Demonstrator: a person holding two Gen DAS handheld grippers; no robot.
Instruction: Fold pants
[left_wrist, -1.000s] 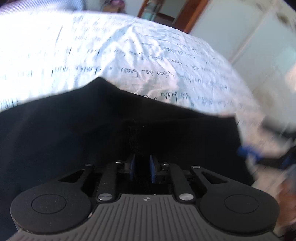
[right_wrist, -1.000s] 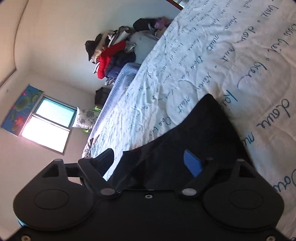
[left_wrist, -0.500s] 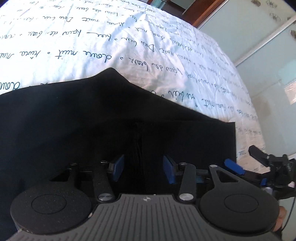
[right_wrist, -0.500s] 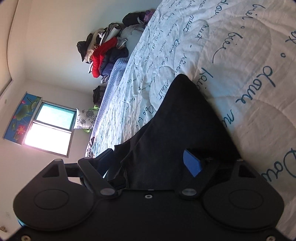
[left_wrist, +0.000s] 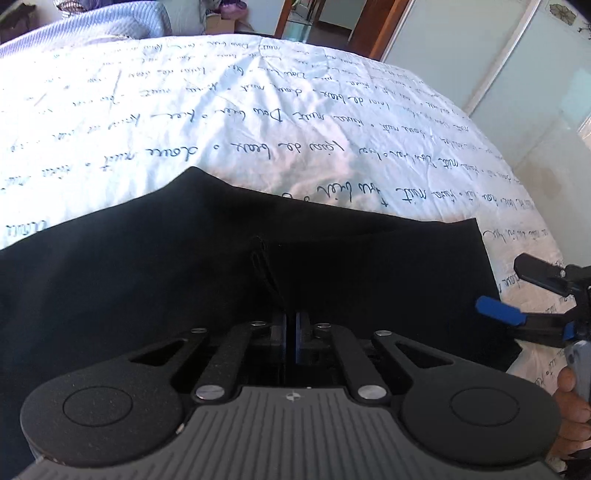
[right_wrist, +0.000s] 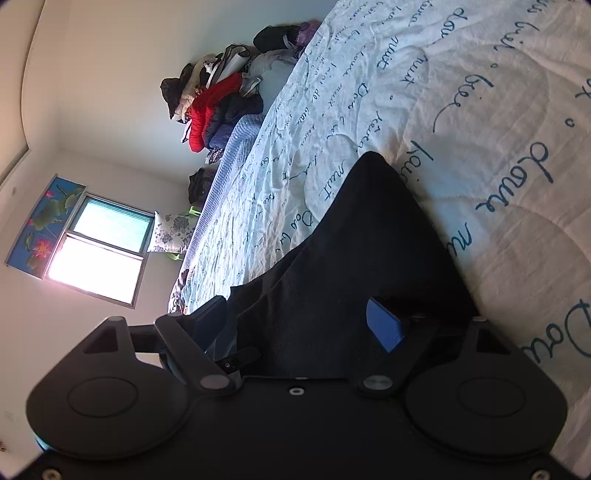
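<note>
Black pants (left_wrist: 184, 273) lie spread on a white bedspread (left_wrist: 258, 110) printed with blue handwriting. In the left wrist view my left gripper (left_wrist: 291, 321) is shut, its blue pads pinching a raised ridge of the black fabric near the pants' middle. My right gripper (left_wrist: 504, 286) stands open at the right edge of the pants, held by a hand (left_wrist: 569, 406). In the right wrist view the pants (right_wrist: 369, 240) run between the spread fingers of the right gripper (right_wrist: 295, 317), and the blue pad (right_wrist: 384, 325) is not pressing on the cloth.
A pile of clothes (right_wrist: 221, 99) sits at the far end of the bed, with a pillow (right_wrist: 170, 236) and a window (right_wrist: 99, 251) beyond. Pale wardrobe doors (left_wrist: 517, 92) and a doorway (left_wrist: 314, 22) stand past the bed's far side.
The left gripper's jaws spread wide half a second ago and have since shut on a ridge of the pants. Its view tilted up over the bed. The right gripper has hardly moved.
</note>
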